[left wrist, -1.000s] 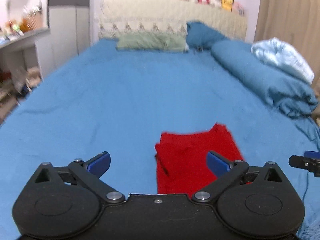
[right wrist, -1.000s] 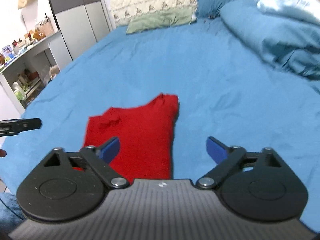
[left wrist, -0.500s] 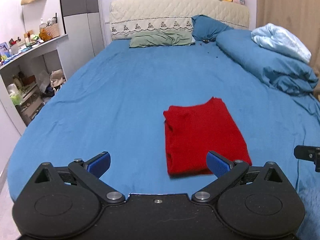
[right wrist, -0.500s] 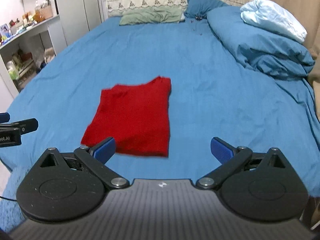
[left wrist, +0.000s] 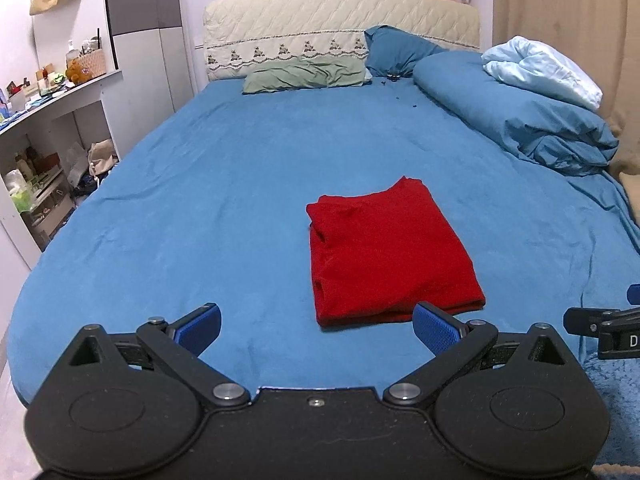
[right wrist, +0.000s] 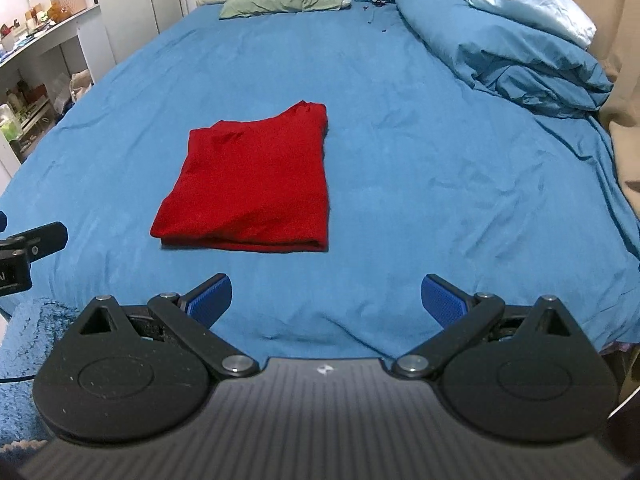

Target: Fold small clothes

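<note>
A red garment (left wrist: pixel 384 252) lies folded into a flat rectangle on the blue bed sheet (left wrist: pixel 224 200). It also shows in the right wrist view (right wrist: pixel 252 180). My left gripper (left wrist: pixel 318 330) is open and empty, held back over the bed's near edge, with the garment just beyond its right finger. My right gripper (right wrist: pixel 326 300) is open and empty, also near the bed's front edge, with the garment ahead to its left. Nothing touches the garment.
A rolled blue duvet (left wrist: pixel 516 120) with a pale blue blanket (left wrist: pixel 544 68) lies along the bed's right side. A green pillow (left wrist: pixel 308 74) and a blue pillow (left wrist: pixel 396 50) sit at the headboard. Shelves (left wrist: pixel 44 152) stand left of the bed.
Both grippers have pulled back from the red garment towards the bed's near edge and risen. The garment lies still, folded, farther from both grippers than before.
</note>
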Motion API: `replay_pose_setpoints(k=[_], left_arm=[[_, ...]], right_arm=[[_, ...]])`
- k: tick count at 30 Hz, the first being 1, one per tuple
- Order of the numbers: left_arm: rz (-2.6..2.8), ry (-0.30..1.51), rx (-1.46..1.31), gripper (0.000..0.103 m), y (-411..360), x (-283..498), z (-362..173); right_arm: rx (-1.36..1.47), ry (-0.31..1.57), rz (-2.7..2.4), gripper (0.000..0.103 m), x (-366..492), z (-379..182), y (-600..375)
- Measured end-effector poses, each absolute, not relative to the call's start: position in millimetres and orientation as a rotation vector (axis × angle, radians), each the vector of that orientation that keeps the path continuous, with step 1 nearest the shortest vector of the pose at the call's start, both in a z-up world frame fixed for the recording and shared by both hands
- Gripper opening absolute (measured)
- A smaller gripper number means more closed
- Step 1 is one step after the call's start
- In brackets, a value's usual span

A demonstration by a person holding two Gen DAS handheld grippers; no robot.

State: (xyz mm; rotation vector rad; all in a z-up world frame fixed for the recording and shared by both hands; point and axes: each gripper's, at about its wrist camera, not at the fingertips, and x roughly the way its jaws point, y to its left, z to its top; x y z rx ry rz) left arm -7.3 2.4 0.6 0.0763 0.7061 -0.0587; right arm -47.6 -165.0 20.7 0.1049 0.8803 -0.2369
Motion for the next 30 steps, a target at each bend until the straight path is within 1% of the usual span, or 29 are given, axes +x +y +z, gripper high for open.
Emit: replay_pose_setpoints(k=[30], left_arm=[[-0.068, 0.693, 0.093, 0.103, 10.3, -9.4, 0.9]], right_arm=[[0.090, 0.877, -0.238, 0.103, -48.5, 25.0, -167.8]])
